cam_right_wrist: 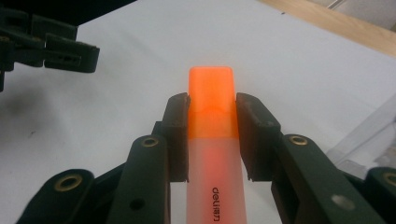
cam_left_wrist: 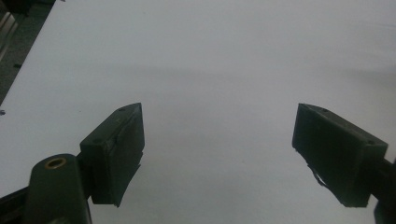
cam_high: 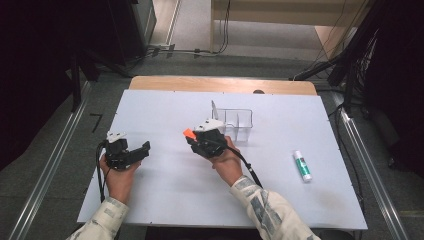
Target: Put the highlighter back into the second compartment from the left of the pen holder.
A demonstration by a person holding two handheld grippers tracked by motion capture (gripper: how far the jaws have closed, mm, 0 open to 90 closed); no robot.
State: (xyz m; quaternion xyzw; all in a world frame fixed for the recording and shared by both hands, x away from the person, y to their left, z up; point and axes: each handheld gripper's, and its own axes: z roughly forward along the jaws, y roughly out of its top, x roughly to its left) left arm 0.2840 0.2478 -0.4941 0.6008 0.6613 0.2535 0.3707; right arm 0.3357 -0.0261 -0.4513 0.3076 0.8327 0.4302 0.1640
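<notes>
An orange highlighter (cam_right_wrist: 211,121) with a translucent barrel lies lengthwise between the jaws of my right gripper (cam_right_wrist: 211,133), which is shut on it, cap end forward. In the high view the orange cap (cam_high: 188,133) sticks out to the left of my right gripper (cam_high: 194,138), held above the middle of the white table (cam_high: 165,190). My left gripper (cam_high: 145,148) rests at the table's left side, and in its own view its two black pads (cam_left_wrist: 119,149) stand wide apart over bare white surface, so my left gripper (cam_left_wrist: 219,154) is open with nothing between them.
A clear plastic organiser box (cam_high: 235,123) stands just behind my right gripper. A white glue stick with a green band (cam_high: 302,165) lies at the right of the table. Its wooden far edge (cam_high: 220,84) borders the floor, where cables lie.
</notes>
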